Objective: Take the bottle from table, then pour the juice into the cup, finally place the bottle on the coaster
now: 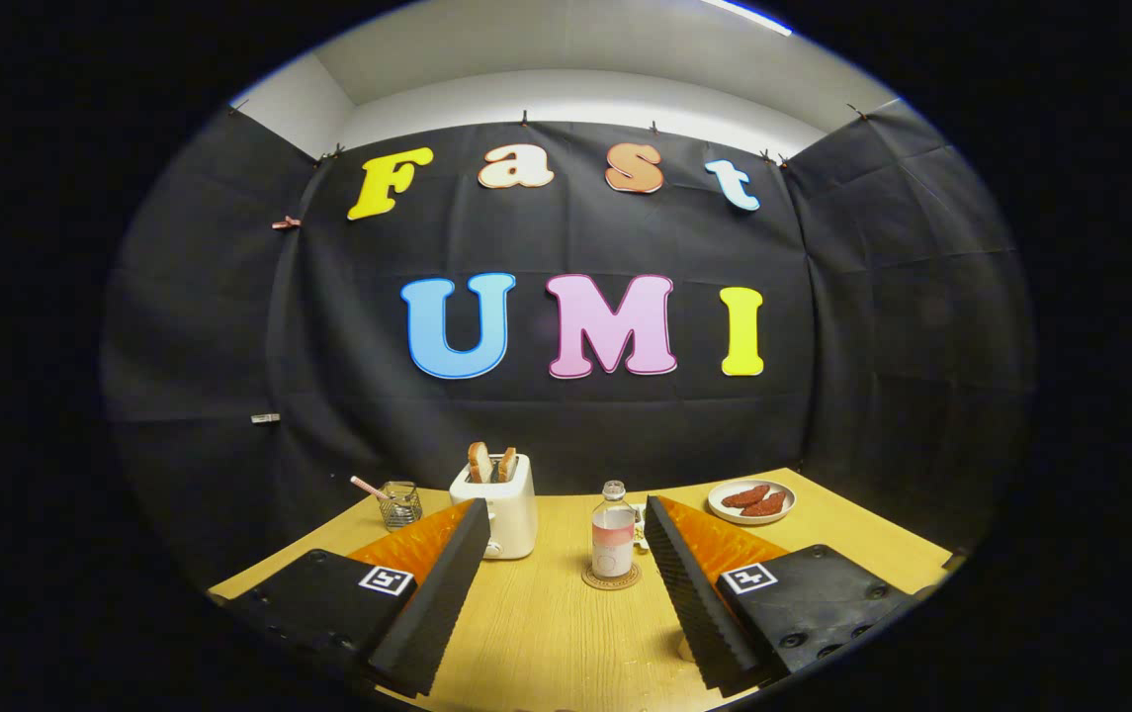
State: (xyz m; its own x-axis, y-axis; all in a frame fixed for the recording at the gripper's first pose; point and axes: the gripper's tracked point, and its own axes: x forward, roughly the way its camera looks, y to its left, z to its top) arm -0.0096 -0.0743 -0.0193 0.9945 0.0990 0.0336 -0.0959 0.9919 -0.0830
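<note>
Gripper [566,583] fingers are standing wide apart above the wooden table [546,633], holding nothing. Just beyond the fingertips, in line with the gap between them, the capped juice bottle [612,534] is standing upright on the round coaster [611,578]. Something white is peeking out behind the bottle, too hidden to name. Left of the bottle, a white toaster [501,504] is holding 2 bread slices; farther left is a glass [399,504]. Right of the bottle, a plate [751,501] is carrying 2 reddish pieces.

The hand-held two-finger tool [566,554] is level and points forward, its ridged fingers [447,583] spread wide apart with nothing clamped between them.
</note>
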